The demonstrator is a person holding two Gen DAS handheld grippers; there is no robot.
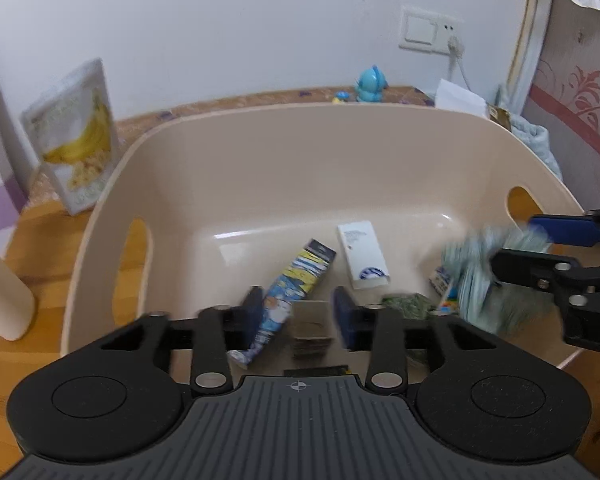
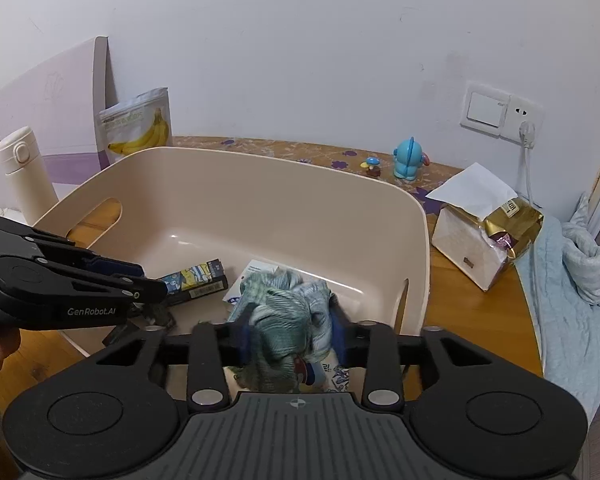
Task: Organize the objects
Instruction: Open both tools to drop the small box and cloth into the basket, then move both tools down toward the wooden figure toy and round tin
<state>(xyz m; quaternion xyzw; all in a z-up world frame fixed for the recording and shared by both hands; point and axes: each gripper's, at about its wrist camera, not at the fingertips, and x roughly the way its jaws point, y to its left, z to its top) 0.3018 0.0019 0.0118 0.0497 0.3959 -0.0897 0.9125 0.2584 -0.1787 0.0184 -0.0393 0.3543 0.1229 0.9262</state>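
A beige plastic bin (image 2: 260,200) sits on a wooden desk (image 2: 460,304). Inside lie a colourful carton (image 1: 296,280), a white box (image 1: 362,256) and a crumpled green-and-blue cloth (image 2: 288,320). The left gripper (image 1: 296,312) hangs over the bin, fingers parted, the carton's end and a small grey item between them but not pressed. The right gripper (image 2: 292,336) straddles the cloth, fingers spread; whether they press it is unclear. To finish well, both should likely open fully and lift straight up, snagging nothing. A banana pouch (image 2: 140,128) and blue toy (image 2: 408,158) remain outside.
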